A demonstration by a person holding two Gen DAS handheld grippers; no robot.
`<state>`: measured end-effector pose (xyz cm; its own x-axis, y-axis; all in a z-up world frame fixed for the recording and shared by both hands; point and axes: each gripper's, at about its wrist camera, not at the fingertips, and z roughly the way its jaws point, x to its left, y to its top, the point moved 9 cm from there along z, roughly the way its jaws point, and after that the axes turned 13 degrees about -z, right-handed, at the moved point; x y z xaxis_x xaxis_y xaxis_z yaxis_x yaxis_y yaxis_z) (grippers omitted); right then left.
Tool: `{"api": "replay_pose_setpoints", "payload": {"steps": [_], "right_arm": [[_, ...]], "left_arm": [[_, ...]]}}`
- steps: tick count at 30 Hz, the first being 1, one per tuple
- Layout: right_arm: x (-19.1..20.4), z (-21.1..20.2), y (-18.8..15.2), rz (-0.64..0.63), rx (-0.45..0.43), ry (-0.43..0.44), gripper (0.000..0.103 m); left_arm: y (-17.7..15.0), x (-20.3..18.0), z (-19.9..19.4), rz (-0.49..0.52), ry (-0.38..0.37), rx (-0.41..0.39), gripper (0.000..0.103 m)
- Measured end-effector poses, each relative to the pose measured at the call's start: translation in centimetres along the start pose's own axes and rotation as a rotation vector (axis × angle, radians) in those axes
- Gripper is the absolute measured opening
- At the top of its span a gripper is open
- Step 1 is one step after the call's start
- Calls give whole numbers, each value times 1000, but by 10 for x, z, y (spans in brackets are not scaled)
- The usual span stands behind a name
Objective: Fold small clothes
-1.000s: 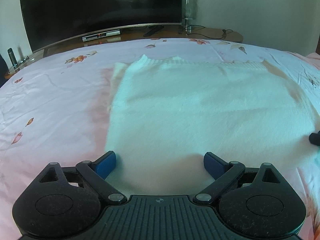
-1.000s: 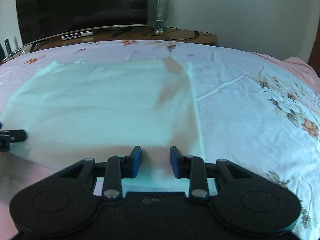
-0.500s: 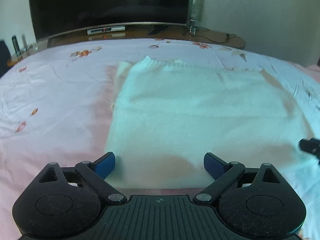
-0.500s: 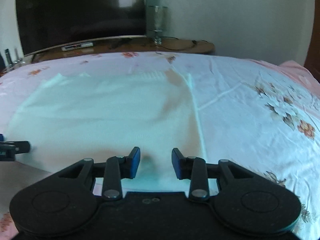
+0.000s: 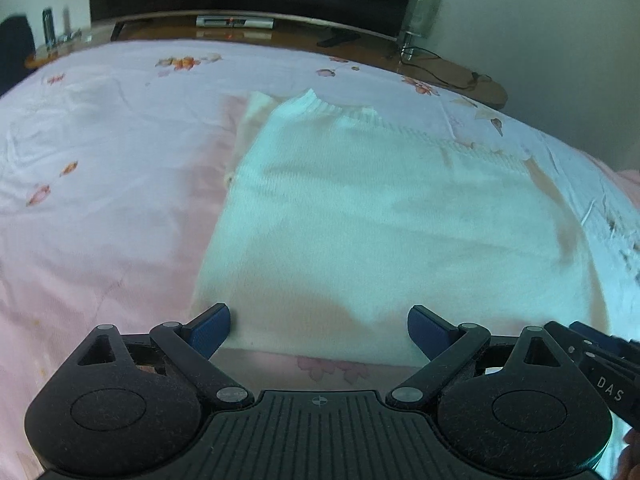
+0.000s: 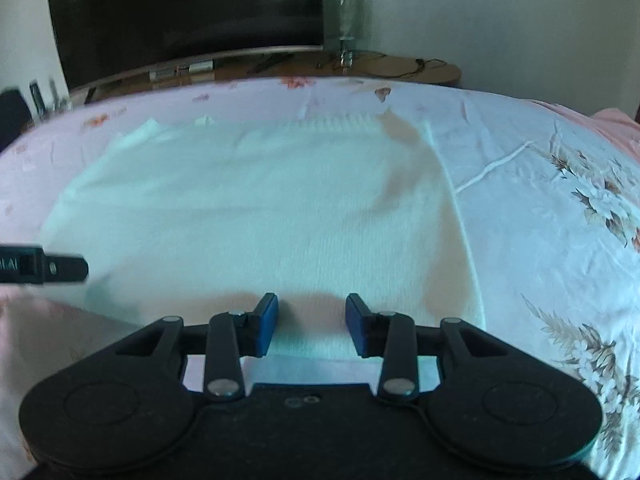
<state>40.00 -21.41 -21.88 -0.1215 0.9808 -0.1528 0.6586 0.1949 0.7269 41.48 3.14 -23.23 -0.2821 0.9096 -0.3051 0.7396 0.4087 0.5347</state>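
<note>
A small white knitted sweater lies folded flat on the pink floral bedsheet, its ribbed edge towards the far side. My left gripper hovers wide open over the sweater's near left edge, nothing between its blue pads. In the right wrist view the same sweater fills the middle. My right gripper stands over its near right edge, jaws opening, pads apart and not pressing the fabric. The right gripper's body shows at the lower right of the left view, and the left gripper's finger at the left of the right view.
Beyond the bed stands a wooden TV bench with a large dark television, a glass, a remote and cables. The bedsheet spreads to the right with flower prints and creases.
Both grippers have drawn back towards the sweater's near edge. The left view has rolled, tilting the scene. The right gripper's pads have spread a little wider.
</note>
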Motion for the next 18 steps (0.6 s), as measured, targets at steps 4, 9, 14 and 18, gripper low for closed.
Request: {"api": "replay_pose_setpoints", "payload": {"steps": [4,9,14,18], "right_arm": [[2,-6,4,-9,-23,10,38],[8,-9,7,-12,-36,28,38],[11,-13,7,-11,-42,39,38],[14,-17,9,-7,-53,46,38]], "left_arm": [[-4,3,-3,-80,-13,46,95],[-11,5,-7,-163,-31,93,95],[-20,9,-10,-241,-72,122,95],[-25,16,-9,-363,-122,128,95]]}}
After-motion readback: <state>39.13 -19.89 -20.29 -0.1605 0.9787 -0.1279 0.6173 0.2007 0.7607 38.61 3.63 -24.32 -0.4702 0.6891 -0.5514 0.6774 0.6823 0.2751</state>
